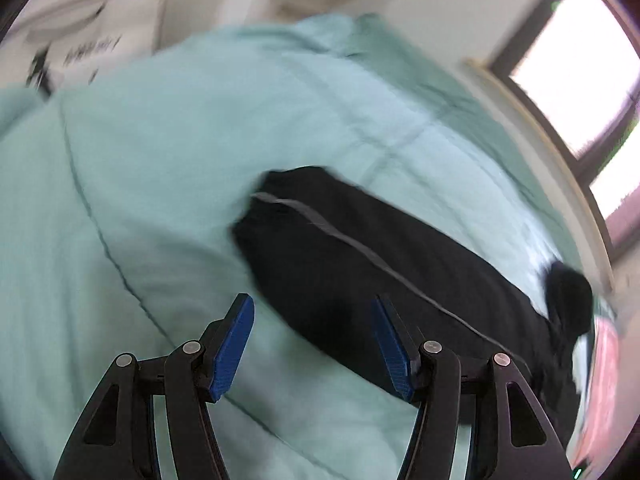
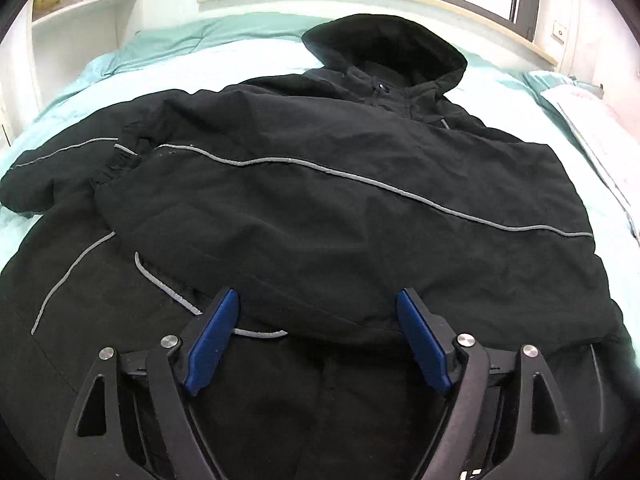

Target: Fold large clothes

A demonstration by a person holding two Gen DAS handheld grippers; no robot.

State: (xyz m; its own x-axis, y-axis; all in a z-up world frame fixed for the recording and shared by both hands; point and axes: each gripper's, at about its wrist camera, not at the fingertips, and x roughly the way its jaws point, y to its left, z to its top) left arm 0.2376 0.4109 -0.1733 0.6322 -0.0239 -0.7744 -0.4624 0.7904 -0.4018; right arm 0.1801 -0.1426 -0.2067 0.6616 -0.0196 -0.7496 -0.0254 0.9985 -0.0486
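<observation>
Hovering my right gripper with jaws wide and empty over the hooded jacket, sleeve folded across; left gripper also parted, holding nothing

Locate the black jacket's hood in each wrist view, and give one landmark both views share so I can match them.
Left wrist view: the hood is a blurred dark lump at the right edge, at the far end of the black jacket.
Right wrist view: the hood lies at the top centre, just below the window sill.
Shared landmark: the mint green bedspread under the jacket; the jacket's grey piping also shows in both.
</observation>
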